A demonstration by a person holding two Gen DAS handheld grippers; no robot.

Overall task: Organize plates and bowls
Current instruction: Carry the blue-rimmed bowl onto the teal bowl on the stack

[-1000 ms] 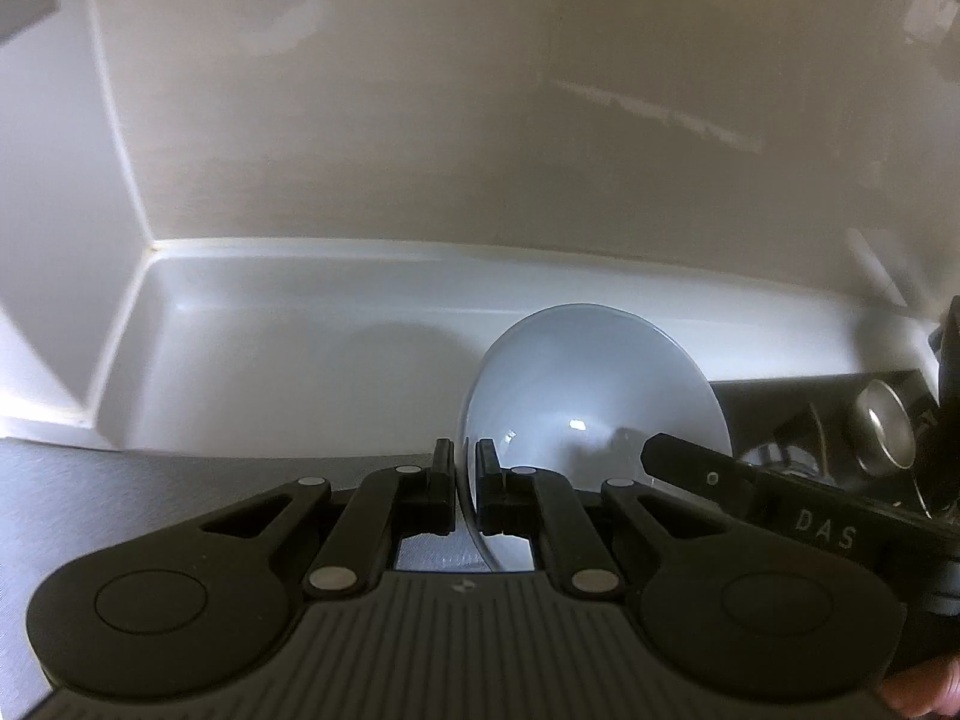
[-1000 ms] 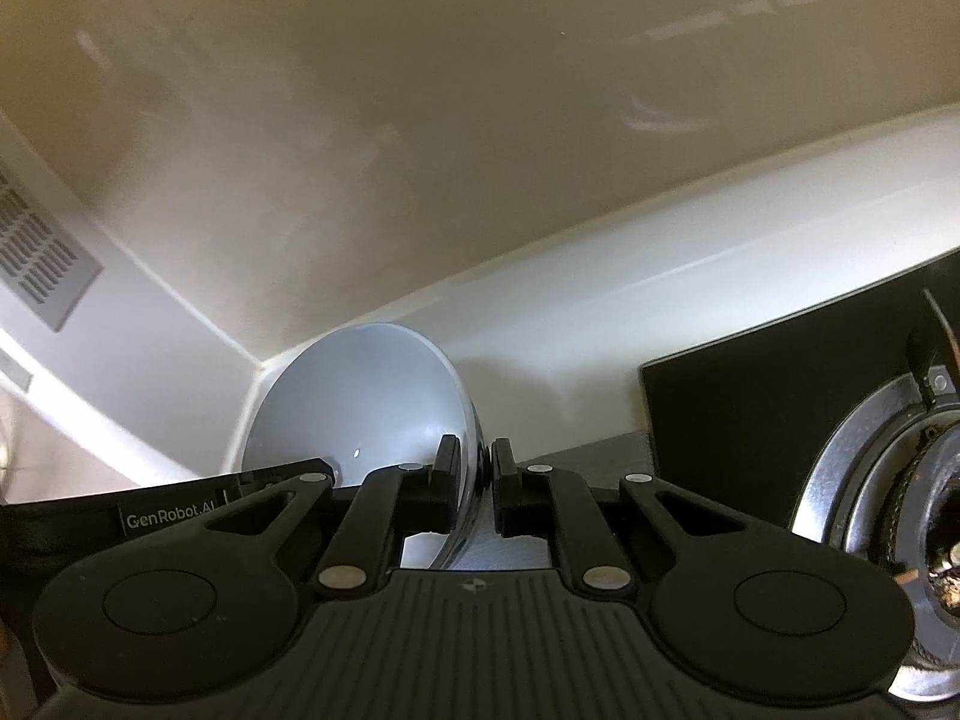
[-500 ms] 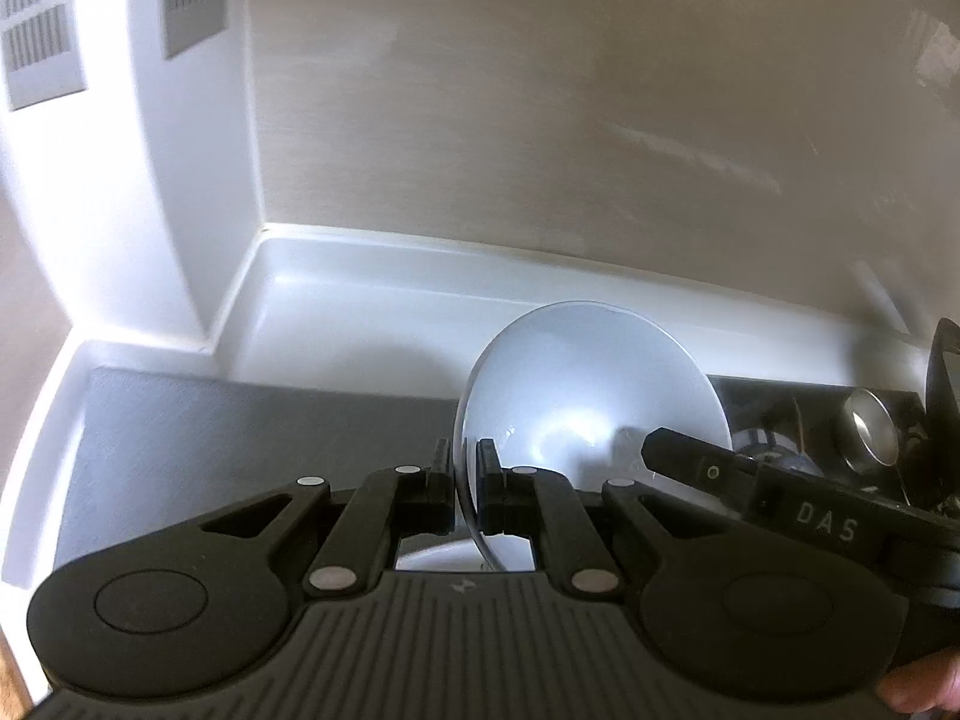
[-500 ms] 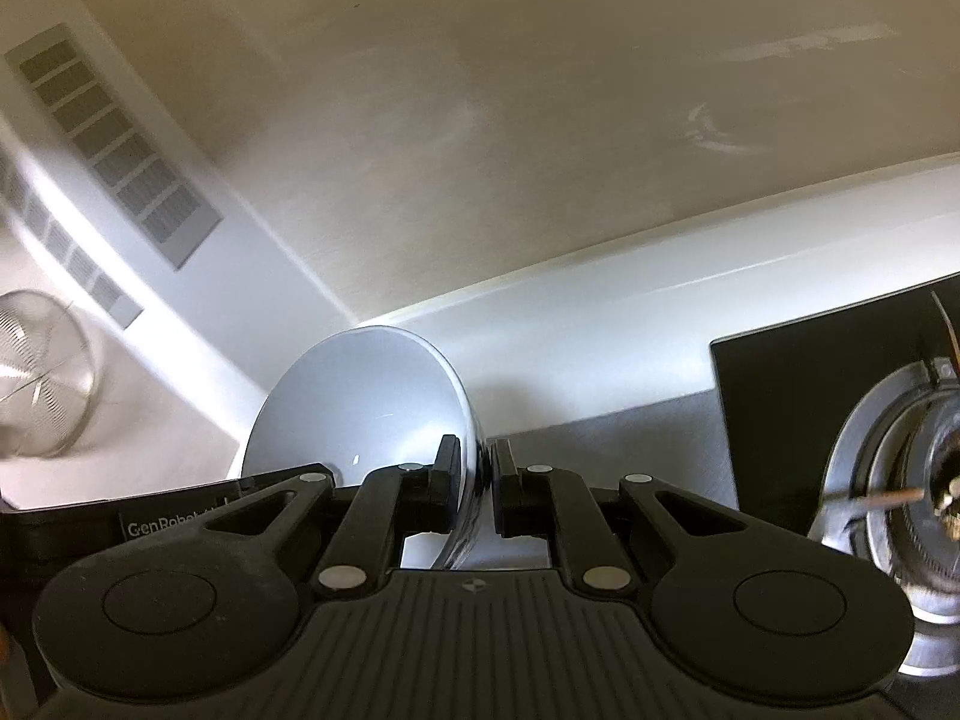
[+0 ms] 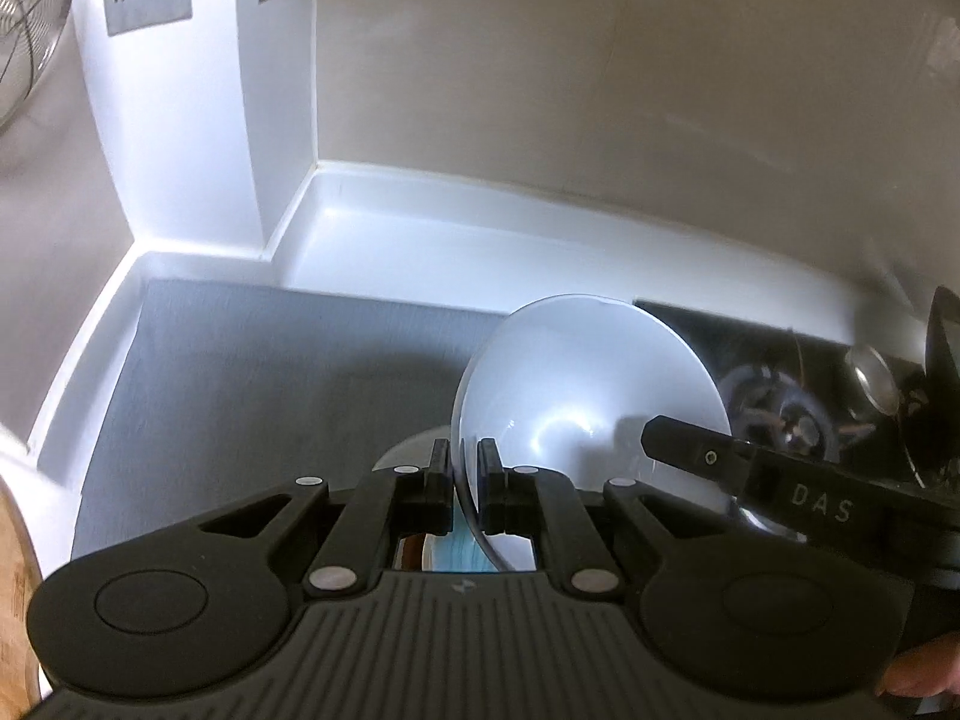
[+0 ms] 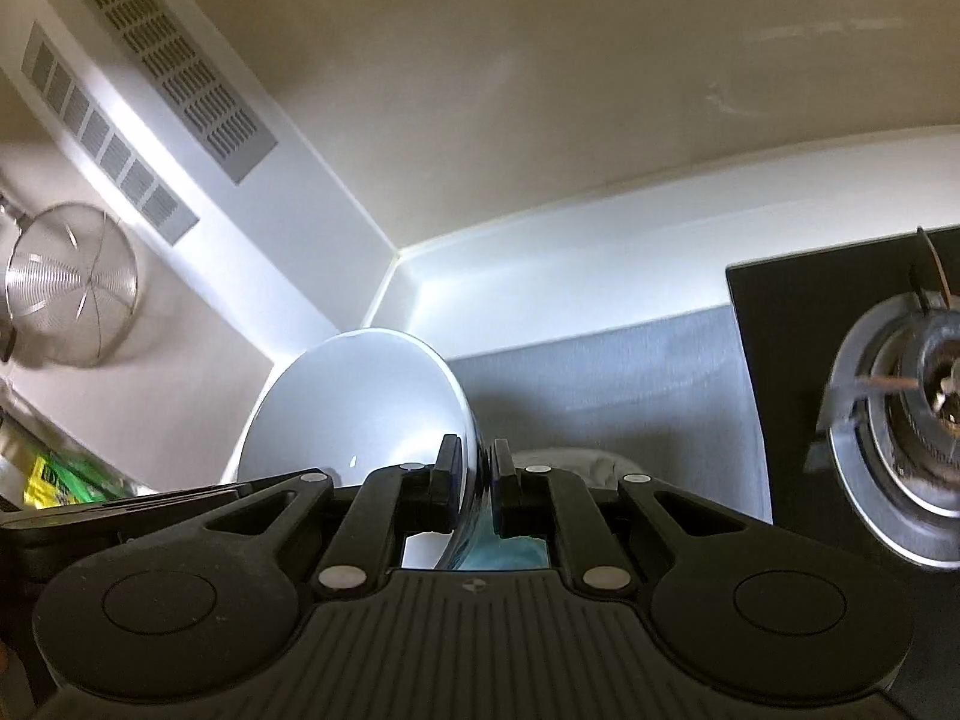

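A white bowl is held in the air between both grippers, its hollow facing the left wrist camera. My left gripper is shut on its near rim. My right gripper is shut on the opposite rim; the bowl shows its inside to the left of the fingers. The right gripper's body crosses the left wrist view at the right. Below the bowl, between the fingers, part of a blue-tinted dish and a pale plate edge show, mostly hidden.
A grey mat covers the white counter in a wall corner. A black gas hob with a burner lies to the right. A wire strainer hangs on the left wall under vent grilles.
Both grippers with the bowl have pulled back and tilted down. The grey mat, the vents, the strainer and the dishes below have come into view. The grip on the bowl is unchanged.
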